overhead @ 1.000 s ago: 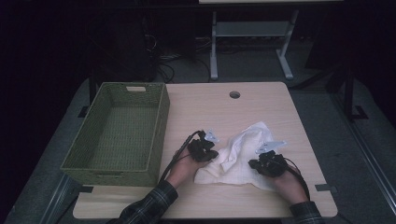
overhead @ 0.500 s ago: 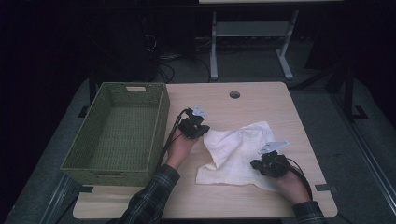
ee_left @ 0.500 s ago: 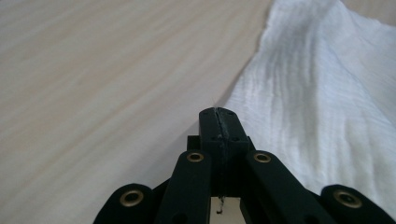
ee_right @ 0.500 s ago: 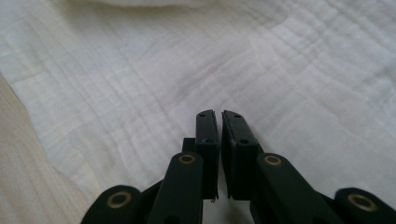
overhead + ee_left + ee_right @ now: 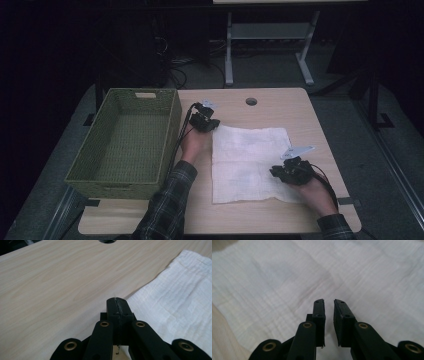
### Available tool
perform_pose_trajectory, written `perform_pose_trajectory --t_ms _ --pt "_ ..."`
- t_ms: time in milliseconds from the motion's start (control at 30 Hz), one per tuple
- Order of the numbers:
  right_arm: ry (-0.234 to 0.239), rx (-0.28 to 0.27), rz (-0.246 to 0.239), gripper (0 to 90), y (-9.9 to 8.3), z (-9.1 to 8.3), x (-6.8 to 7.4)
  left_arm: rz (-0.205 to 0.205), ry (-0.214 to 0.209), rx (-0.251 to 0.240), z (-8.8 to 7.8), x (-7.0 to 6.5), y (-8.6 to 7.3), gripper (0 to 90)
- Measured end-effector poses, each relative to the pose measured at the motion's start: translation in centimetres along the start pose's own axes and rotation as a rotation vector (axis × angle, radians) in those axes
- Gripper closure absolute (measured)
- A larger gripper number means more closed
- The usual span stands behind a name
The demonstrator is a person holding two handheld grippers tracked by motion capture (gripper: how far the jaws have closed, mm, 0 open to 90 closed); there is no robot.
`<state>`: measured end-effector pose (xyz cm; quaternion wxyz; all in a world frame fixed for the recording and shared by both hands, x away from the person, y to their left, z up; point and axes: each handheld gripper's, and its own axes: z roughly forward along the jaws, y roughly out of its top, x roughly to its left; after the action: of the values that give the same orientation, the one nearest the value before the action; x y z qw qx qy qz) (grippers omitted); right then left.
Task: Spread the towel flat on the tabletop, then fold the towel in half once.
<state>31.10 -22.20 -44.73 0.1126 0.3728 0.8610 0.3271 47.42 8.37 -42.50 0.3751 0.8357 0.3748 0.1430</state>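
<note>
Wooden counter (image 5: 260,102) carries a green wicker basket (image 5: 125,142) along its left edge. White cloth (image 5: 250,162) lies flat right of centre. Left claw (image 5: 207,121) pinches its far-left corner shut; right claw (image 5: 329,305), just opening slightly, holds nothing.

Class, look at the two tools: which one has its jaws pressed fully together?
The left tool, at the white cloth's far left corner; its jaws meet. The right tool, over the cloth, shows a gap.

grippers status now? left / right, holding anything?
Left gripper: shut, nothing visibly between the jaws, beside the white cloth.
Right gripper: jaws just opening, narrow gap, over the cloth, holding nothing.
</note>
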Motion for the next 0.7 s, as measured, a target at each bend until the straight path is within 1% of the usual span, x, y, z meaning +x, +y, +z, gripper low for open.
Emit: perform_pose_trajectory --t_ms 67,133,200,233,267,300,400,500,600,633,667,700 --pt "-0.013 -0.015 0.004 77.5 0.7 -0.2 -0.6 0.009 -0.004 -0.003 0.1 0.2 0.2 89.8" --pt "-0.012 -0.037 0.018 74.6 1.3 -0.3 -1.3 -0.004 -0.01 -0.012 0.1 0.4 0.3 89.8" --pt "-0.031 -0.046 0.029 73.8 2.1 -0.2 -2.4 -0.008 -0.014 -0.018 0.0 0.5 0.5 89.8" --pt "-0.032 -0.053 0.037 72.5 2.6 -0.1 -3.0 -0.011 -0.016 -0.023 0.0 0.5 0.5 89.8" --pt "-0.051 -0.057 0.045 72.5 3.1 0.0 -3.8 -0.008 -0.017 -0.025 0.0 0.6 0.5 89.8" --pt "-0.059 -0.061 0.047 72.3 3.4 0.1 -4.3 -0.009 -0.018 -0.024 0.0 0.6 0.6 89.8" --pt "-0.095 -0.055 0.062 72.3 4.8 0.6 -6.4 -0.02 -0.026 -0.034 0.0 0.9 0.6 89.8" --pt "-0.113 -0.049 0.073 72.2 6.0 1.6 -8.5 -0.026 -0.033 -0.037 0.1 1.0 0.6 89.8" --pt "-0.144 -0.049 0.092 72.2 6.8 2.5 -10.2 -0.022 -0.035 -0.035 0.2 1.0 0.7 89.8" --pt "-0.158 -0.038 0.089 72.2 7.1 2.9 -10.8 -0.026 -0.034 -0.038 0.2 1.0 0.7 89.8" --pt "-0.174 -0.027 0.089 72.3 7.3 3.2 -11.2 -0.025 -0.035 -0.04 0.2 1.0 0.7 89.8" --pt "-0.192 -0.033 0.089 72.7 7.3 3.5 -11.7 -0.024 -0.036 -0.038 0.3 1.0 0.7 89.8"
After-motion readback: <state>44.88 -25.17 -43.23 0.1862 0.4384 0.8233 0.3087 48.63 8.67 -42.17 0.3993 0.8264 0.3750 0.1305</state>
